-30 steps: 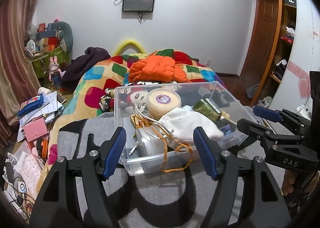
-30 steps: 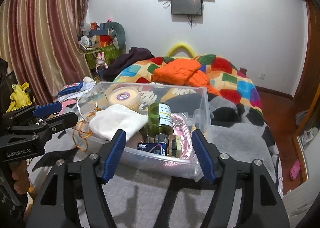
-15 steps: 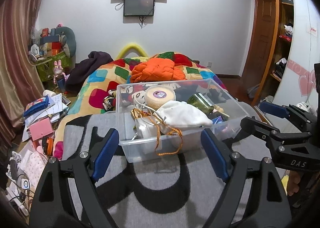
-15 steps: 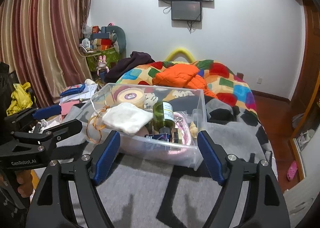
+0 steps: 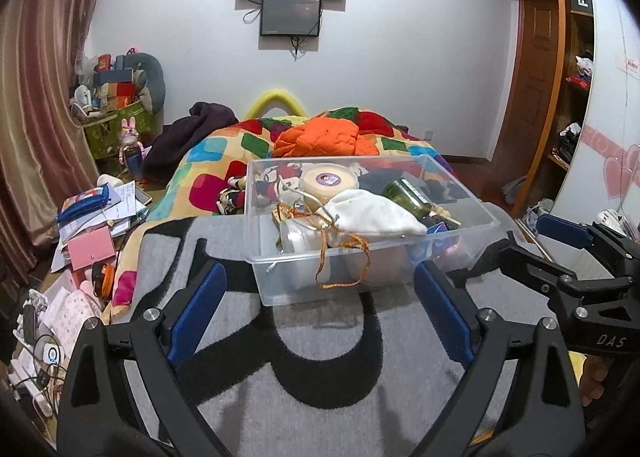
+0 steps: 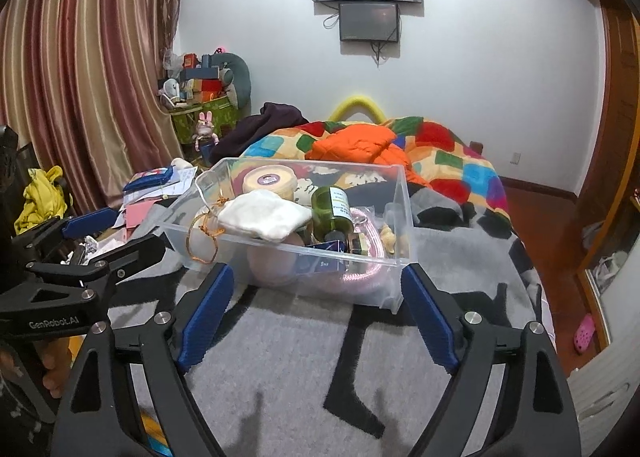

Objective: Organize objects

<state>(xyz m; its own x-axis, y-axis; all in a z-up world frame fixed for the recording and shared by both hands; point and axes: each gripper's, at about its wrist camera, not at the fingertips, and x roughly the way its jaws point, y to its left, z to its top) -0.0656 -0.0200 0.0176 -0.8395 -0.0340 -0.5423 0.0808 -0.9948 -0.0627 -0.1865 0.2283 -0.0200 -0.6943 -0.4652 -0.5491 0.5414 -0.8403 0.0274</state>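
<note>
Bed (image 5: 320, 357), grey blanket: it carries your clear bin (image 5: 360, 253). Inside the bin: white cloth pouch (image 5: 372, 213), cream round tub (image 5: 328, 181) behind it, green bottle (image 6: 332, 213) beside it, orange cord (image 5: 344, 253) over the near wall. Left gripper (image 5: 316, 309) and right gripper (image 6: 316, 305) sit just short of the bin, jaws opening, nothing between them. Sorting looks largely done; clutter left of the bin remains.

Bed (image 5: 344, 377) w/ grey-black blanket (image 6: 304, 353) at near end; clear plastic bin (image 5: 460, 253) sits on it. Patchwork quilt (image 6: 472, 173) toward far edge, orange jacket (image 5: 320, 139) + dark garment (image 6: 260, 127) on top.
</note>
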